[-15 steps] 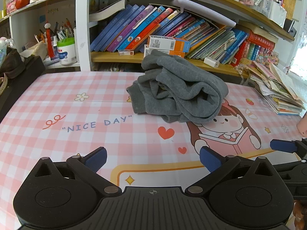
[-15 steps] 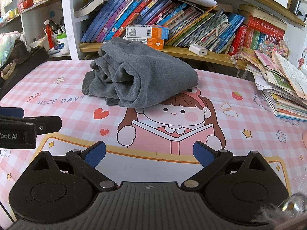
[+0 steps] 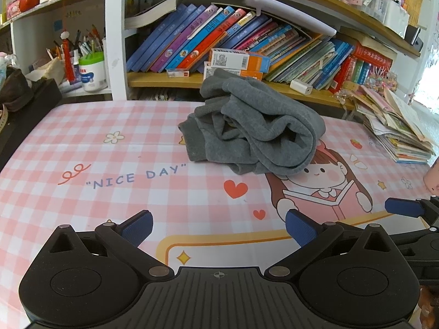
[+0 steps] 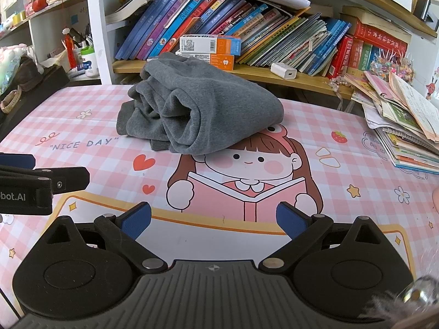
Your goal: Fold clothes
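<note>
Ahead of both wide-open, empty grippers, left [image 3: 218,227] and right [image 4: 214,220], lies a bunched grey garment [image 4: 200,115], nearer neither.

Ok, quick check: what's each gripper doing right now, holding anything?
Left gripper: open, holding nothing, short of the grey sweatshirt.
Right gripper: open, holding nothing, also short of the sweatshirt.
</note>
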The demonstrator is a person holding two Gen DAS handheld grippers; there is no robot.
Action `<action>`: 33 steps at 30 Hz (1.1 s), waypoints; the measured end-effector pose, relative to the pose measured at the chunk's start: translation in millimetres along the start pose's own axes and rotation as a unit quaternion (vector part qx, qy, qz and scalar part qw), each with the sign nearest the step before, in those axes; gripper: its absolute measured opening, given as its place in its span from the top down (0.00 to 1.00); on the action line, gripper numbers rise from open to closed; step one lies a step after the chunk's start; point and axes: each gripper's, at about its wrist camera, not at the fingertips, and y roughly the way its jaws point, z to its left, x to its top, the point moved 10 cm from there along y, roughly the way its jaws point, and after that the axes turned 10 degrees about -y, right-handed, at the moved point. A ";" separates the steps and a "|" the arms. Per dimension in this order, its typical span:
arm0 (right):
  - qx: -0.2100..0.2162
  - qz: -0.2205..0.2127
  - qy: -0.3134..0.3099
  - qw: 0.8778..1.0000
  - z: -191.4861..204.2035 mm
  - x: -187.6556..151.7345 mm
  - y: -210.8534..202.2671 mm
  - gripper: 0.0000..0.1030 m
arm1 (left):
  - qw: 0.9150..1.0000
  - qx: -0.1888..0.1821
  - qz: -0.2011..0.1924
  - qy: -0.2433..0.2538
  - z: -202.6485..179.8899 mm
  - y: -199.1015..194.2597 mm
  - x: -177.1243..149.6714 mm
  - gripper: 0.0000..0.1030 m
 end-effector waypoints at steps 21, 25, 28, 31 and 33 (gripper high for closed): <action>0.002 0.004 0.000 1.000 -1.1 1.8 8.7 0.05 | 1.000 0.002 0.003 -0.002 1.4 6.5 1.9 0.00; 0.003 0.006 0.000 1.000 -1.3 2.2 11.0 0.05 | 1.000 0.002 0.004 -0.002 1.9 8.1 2.5 0.00; 0.004 0.007 -0.001 1.000 -1.5 2.5 12.8 0.05 | 1.000 0.002 0.005 -0.002 2.2 9.9 2.6 0.00; 0.004 0.008 -0.001 1.000 -1.7 2.9 14.6 0.05 | 1.000 0.003 0.006 -0.002 2.8 11.4 3.1 0.00; 0.004 0.009 -0.001 1.000 -1.8 3.1 15.8 0.05 | 1.000 0.003 0.007 -0.002 3.1 12.6 3.3 0.00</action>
